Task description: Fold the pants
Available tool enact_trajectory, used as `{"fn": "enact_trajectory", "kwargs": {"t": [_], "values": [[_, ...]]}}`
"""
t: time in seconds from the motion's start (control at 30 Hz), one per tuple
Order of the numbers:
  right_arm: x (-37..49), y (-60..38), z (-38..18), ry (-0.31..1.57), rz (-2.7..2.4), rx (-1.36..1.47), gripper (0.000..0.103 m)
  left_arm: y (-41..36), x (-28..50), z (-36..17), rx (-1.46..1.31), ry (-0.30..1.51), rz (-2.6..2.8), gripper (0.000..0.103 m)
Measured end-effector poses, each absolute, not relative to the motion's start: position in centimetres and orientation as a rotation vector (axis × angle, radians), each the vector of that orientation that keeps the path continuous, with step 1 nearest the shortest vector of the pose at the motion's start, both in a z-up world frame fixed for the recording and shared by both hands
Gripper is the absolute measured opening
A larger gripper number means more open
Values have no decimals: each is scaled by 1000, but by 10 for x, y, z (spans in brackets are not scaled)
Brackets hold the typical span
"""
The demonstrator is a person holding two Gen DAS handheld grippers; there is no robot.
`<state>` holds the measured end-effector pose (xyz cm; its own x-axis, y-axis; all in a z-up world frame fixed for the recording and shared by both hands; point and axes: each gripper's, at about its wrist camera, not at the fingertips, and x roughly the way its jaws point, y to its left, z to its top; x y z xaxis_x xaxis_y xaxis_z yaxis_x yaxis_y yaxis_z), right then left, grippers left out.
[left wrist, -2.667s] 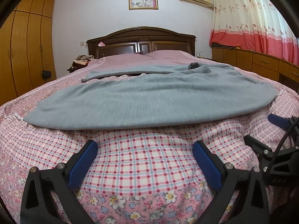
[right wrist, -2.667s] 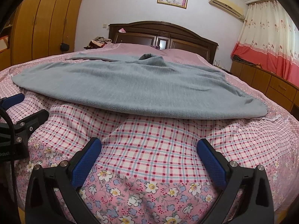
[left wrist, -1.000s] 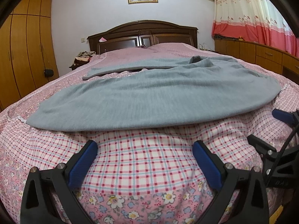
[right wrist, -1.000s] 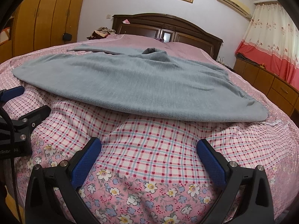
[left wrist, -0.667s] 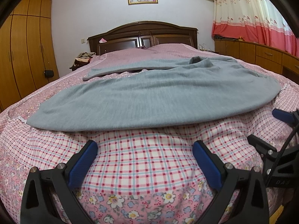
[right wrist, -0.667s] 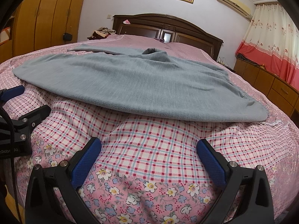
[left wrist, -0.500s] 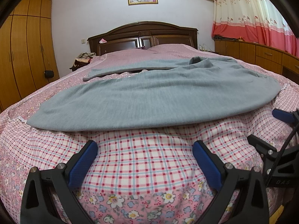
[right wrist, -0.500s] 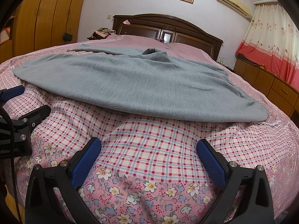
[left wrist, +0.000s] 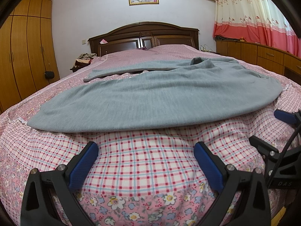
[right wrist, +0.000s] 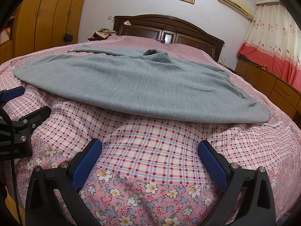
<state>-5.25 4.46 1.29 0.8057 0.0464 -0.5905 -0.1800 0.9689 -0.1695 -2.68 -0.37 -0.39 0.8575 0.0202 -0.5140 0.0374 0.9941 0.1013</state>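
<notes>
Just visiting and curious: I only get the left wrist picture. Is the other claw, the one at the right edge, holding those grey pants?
Observer: No. The right gripper is open, with only checked bedspread between its fingers.
Operator: Which end of the pants lies nearest it?
Observer: The right wrist view shows the grey pants ending on that side in a gathered waistband, which lies flat on the bed beyond the fingertips.

The pants [left wrist: 150, 98] are lying across the bed [left wrist: 143, 162], their waistband toward the right, legs stretching left. Both grippers are hovering before them, the right gripper [right wrist: 150, 156] beside the left gripper [left wrist: 145, 155].
</notes>
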Motion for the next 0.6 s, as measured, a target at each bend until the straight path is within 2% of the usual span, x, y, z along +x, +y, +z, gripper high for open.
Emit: {"fn": "enact_trajectory", "kwargs": {"t": [0.13, 0.27, 0.33, 0.47, 0.6], "values": [[-52, 45, 13, 629, 123, -223, 103, -4, -26, -2, 115, 555, -13, 103], [-53, 39, 32, 692, 154, -233, 102, 6, -15, 16, 97, 681, -86, 103], [-55, 34, 51, 670, 146, -224, 93, 18, -8, 24, 54, 737, -125, 103], [-56, 13, 83, 524, 139, -135, 93, 49, 6, 34, -26, 785, -70, 103], [-38, -14, 88, 578, 116, -102, 94, 78, 17, 39, -111, 808, -54, 103]]}}
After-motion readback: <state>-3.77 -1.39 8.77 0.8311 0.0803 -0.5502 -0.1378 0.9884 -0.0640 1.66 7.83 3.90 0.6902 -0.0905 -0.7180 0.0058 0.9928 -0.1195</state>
